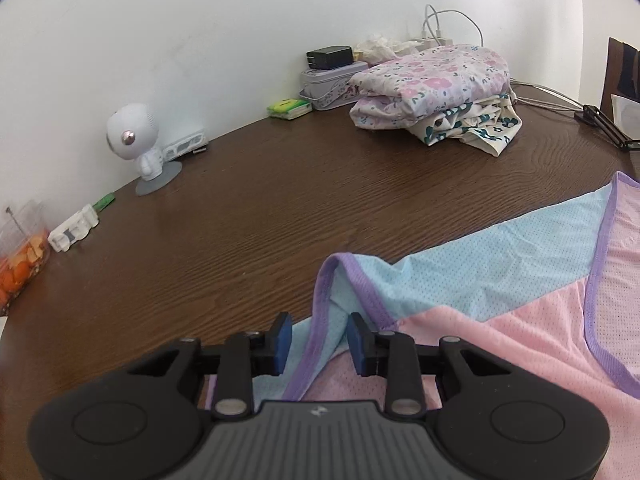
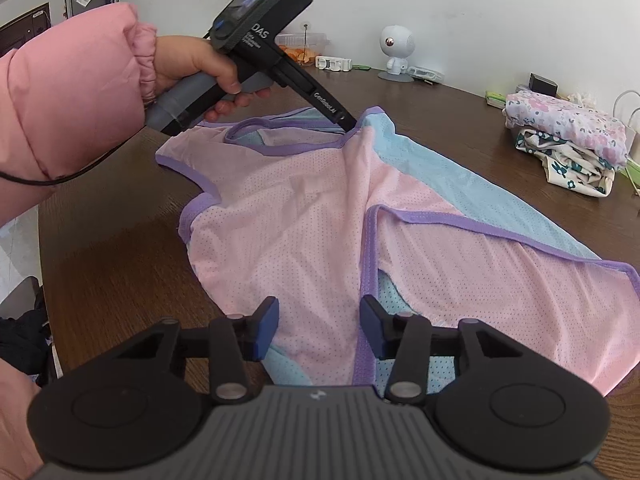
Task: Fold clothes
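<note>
A: Where is the shirt?

B: The pink and blue shirt (image 2: pixel 304 216) lies spread out on the brown table (image 1: pixel 248 216). It has purple trim.

A: What is the left gripper (image 1: pixel 319 338) doing?

B: It is at the far strap of the shirt. Its two blue pads are apart, and the purple strap edge runs between them. The pads do not pinch it.

A: Who holds it?

B: A hand (image 2: pixel 192 66) in a puffy pink sleeve (image 2: pixel 68 96) holds its handle, on the far left.

A: And the right gripper (image 2: pixel 319 330)?

B: It is at the near edge of the shirt. Its pads are apart too, with pink cloth between them. It is not squeezing the cloth.

A: What else is on the table?

B: A pile of folded flower clothes (image 1: pixel 436 88) sits far off to the right. A little white toy robot (image 1: pixel 136 140) stands by the wall.
</note>
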Tool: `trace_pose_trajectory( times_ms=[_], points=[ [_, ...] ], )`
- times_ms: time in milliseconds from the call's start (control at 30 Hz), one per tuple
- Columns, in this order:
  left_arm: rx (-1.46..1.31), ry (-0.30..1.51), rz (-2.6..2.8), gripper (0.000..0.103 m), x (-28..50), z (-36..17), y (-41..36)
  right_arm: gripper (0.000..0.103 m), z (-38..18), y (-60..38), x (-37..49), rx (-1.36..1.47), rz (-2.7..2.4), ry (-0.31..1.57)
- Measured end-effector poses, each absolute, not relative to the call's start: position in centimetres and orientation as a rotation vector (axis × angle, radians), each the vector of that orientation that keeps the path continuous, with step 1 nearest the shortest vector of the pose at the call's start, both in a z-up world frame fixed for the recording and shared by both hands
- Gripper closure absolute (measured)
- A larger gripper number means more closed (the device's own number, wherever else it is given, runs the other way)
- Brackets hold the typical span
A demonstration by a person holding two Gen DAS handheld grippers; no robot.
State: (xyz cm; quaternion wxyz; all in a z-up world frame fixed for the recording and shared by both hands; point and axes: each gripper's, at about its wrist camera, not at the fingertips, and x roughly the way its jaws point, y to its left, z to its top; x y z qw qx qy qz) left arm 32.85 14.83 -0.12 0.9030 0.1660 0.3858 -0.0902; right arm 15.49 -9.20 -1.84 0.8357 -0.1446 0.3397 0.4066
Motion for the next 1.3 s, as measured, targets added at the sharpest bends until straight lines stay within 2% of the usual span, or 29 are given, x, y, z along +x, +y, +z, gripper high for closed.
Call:
trace_pose_trajectory(
  times_ms=[133, 233, 333, 367, 467, 500, 533, 767, 1100, 1300],
  points=[
    [0.389, 0.807, -0.226, 0.072, 34.6, -0.5, 13.9, 0.082, -1.7, -9.8, 15.5, -0.317, 0.874, 0.737],
    [0.373, 0.813, -0.274, 0.065, 35.2, -0.4, 13.7, 0.09, -1.6, -11.1, 15.6, -0.311, 0.888, 0.756],
    [0.35, 0.817, -0.331, 0.065, 35.7, -0.5, 13.5, 0.096, -1.5, -12.8, 16.0, -0.281, 0.896, 0.791],
    [0.34, 0.817, -0.35, 0.068, 35.8, -0.6, 13.5, 0.099, -1.5, -13.3, 16.1, -0.273, 0.893, 0.801],
    [0.273, 0.84, -0.414, 0.087, 36.0, -0.6, 13.4, 0.101, -1.4, -14.3, 16.1, -0.264, 0.892, 0.822],
    [0.252, 0.849, -0.429, 0.096, 36.0, -0.6, 13.4, 0.102, -1.3, -14.5, 16.1, -0.262, 0.893, 0.827],
    [0.243, 0.854, -0.43, 0.099, 36.0, -0.6, 13.3, 0.102, -1.3, -14.7, 16.2, -0.259, 0.894, 0.832],
    [0.336, 0.876, -0.259, 0.102, 32.8, -0.4, 13.6, 0.103, -0.9, -15.4, 17.3, -0.352, 0.857, 0.844],
    [0.325, 0.957, -0.175, 0.102, 19.7, 0.1, 16.8, 0.103, -0.6, -13.1, 22.6, -0.584, 0.771, 0.819],
    [0.33, 0.991, -0.307, 0.102, 11.7, 0.6, 12.8, 0.103, -1.3, -9.9, 26.7, -0.544, 0.706, 0.749]
  ],
)
